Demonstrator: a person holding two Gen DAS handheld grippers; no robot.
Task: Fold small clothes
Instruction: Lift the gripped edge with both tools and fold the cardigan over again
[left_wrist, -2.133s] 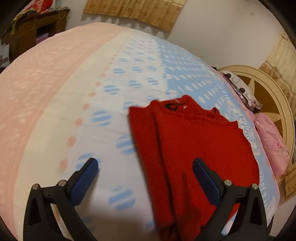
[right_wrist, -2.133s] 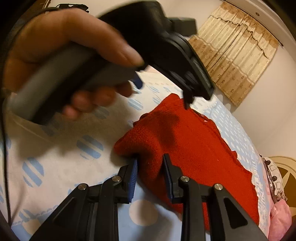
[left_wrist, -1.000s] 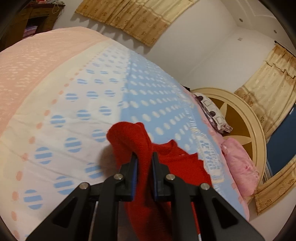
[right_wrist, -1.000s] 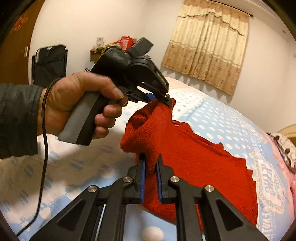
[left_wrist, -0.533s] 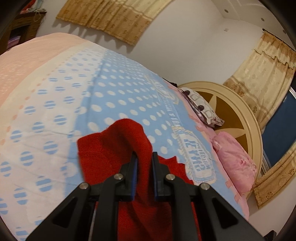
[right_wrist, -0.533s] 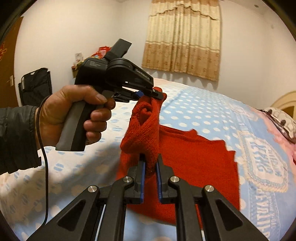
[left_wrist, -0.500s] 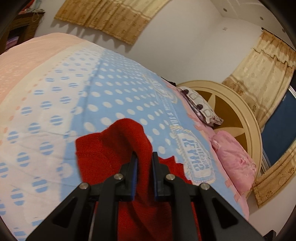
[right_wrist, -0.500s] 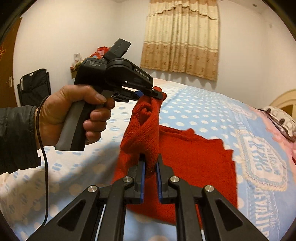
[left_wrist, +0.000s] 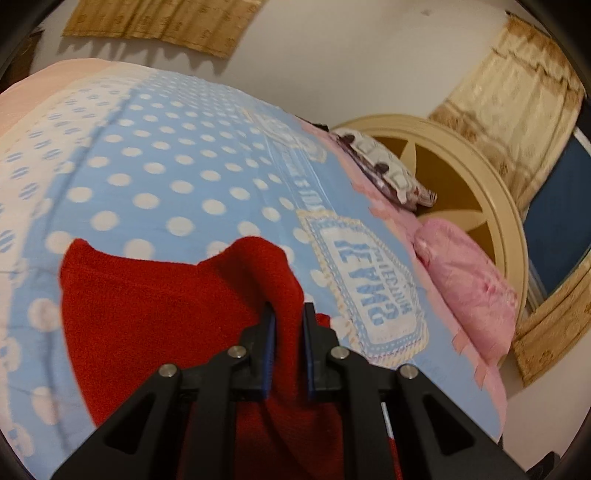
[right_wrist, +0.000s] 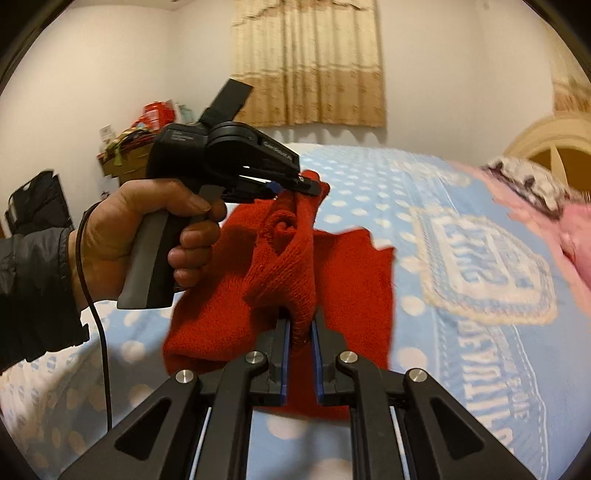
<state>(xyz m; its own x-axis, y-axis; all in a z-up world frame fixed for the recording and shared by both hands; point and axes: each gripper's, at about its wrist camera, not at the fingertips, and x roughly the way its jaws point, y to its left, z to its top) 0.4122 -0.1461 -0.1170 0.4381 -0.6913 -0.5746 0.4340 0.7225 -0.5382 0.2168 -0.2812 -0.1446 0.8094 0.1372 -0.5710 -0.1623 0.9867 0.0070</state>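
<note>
Both clamping on the sweater (right_wrist: 295, 258): left gripper (right_wrist: 291, 186) at centre frame, right gripper (right_wrist: 300, 338) below it, lifting an edge above the bed (right_wrist: 424, 332).

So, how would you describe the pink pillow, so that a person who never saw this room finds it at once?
Start at the big round cream headboard at the far end of the bed. Two pillows lie against it; the pink pillow is the nearer one, at the edge of the blue dotted blanket. It is plain pink, while the patterned pillow is white with dark marks.
</note>
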